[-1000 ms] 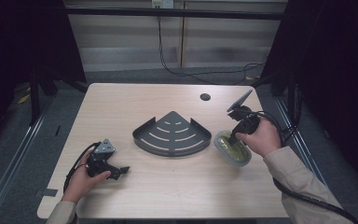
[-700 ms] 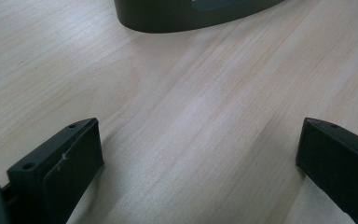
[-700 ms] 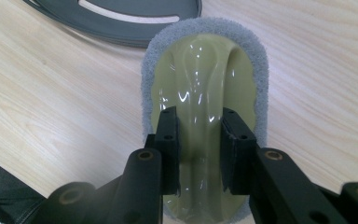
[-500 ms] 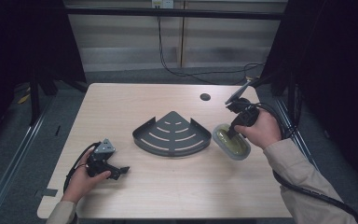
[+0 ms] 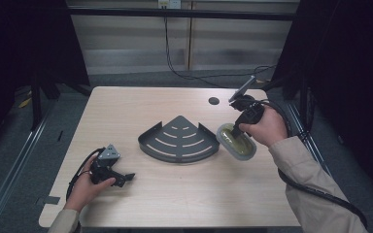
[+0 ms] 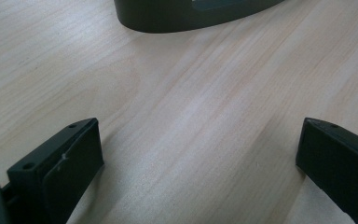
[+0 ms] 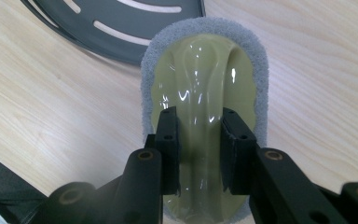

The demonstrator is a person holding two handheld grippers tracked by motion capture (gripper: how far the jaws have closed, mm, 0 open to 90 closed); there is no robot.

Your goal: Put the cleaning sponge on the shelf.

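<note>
My right gripper (image 7: 199,140) pinches the raised olive-green handle ridge of a scrubbing pad (image 7: 204,88); the two black jaws press on either side of that glossy ridge, so they are closed on it and not on each other. The pad is an oval with a grey fuzzy rim around the shiny green top. In the high view the right gripper (image 5: 236,130) sits in my right hand (image 5: 267,127) at the right side of the worktop (image 5: 126,111), and the scrubbing pad (image 5: 237,143) hangs tilted from the jaws just beside the right corner of the dark fan-shaped rack (image 5: 178,140). From the right gripper view the far end of the pad overlaps the curved edge of the rack (image 7: 121,23); whether pad and rack touch I cannot tell.

My left gripper (image 5: 126,177) rests low at the near left of the worktop, held in my left hand (image 5: 90,184). In the left gripper view its jaws are spread wide with bare wood between them, gripping nothing (image 6: 193,163). The rack's dark wall (image 6: 182,16) lies ahead of them, well apart.

A small dark round hole (image 5: 213,101) sits in the worktop behind the pad. I can read no brand, label or writing on anything.
</note>
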